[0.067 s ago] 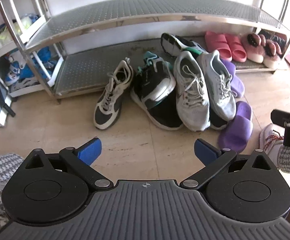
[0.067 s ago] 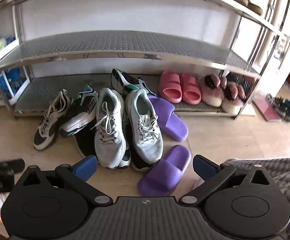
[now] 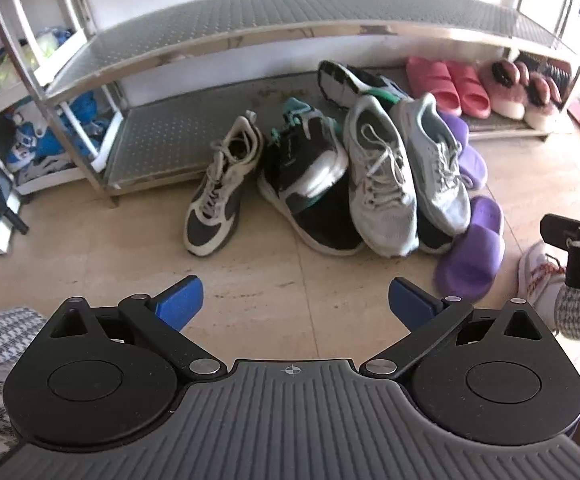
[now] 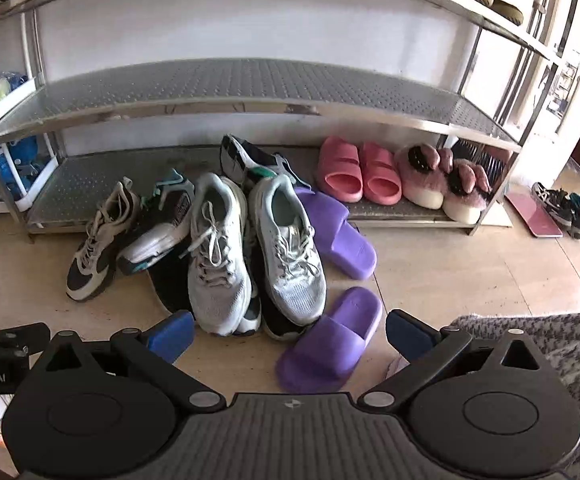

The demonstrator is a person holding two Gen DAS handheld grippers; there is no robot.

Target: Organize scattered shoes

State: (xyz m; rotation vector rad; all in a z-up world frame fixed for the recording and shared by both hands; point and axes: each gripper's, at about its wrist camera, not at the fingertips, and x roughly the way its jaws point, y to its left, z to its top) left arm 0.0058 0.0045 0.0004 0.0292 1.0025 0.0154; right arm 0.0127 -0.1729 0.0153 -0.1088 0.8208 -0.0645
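Beige floor tiles (image 4: 470, 272) run up to a steel shoe rack (image 4: 249, 100) against a white wall, and that is where your pile sits. Your left gripper (image 3: 296, 300) hangs over bare floor with its blue fingers spread wide and nothing between them; your right gripper (image 4: 290, 330) is likewise spread and empty, hovering just above the near purple slide (image 4: 330, 344). The scattered shoes lie in a heap on the floor against the front edge of the rack's bottom shelf (image 4: 89, 184). On the left a grey-and-white sneaker (image 3: 219, 196) lies apart from the rest, heel toward the rack. Next to it a black, white and teal sneaker (image 3: 310, 172) lies tipped on its side on top of another dark shoe. Two light grey laced trainers (image 4: 249, 248) sit side by side on top of the heap, toes toward you. Behind them another black-and-white shoe (image 4: 245, 160) is turned sole-up, resting on the shelf edge. A second purple slide (image 4: 338, 232) lies just right of the grey trainers. On the bottom shelf to the right, a pair of pink slides (image 4: 358, 172) and a pair of fluffy pink slippers (image 4: 446, 184) stand neatly together.
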